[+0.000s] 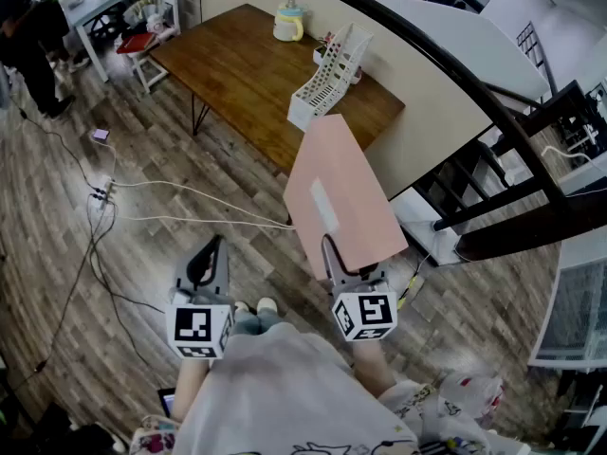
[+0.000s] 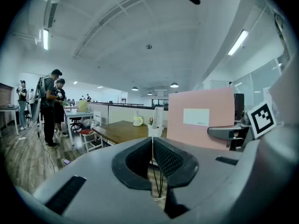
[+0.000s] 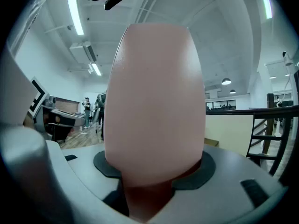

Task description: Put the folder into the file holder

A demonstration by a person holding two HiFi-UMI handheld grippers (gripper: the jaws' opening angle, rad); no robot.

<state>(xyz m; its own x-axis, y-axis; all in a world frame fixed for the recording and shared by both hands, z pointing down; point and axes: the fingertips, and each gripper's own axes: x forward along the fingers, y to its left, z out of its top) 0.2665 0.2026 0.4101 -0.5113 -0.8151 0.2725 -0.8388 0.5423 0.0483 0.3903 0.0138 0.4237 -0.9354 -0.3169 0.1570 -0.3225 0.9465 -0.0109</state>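
Indoors, wood floor, brown table, R tongs gripping folder, L tongs closed.

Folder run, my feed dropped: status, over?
Right gripper shut on pink folder. Left gripper shut, empty. White file holder on wooden table ahead, folder not in yet. No obstacle seen.
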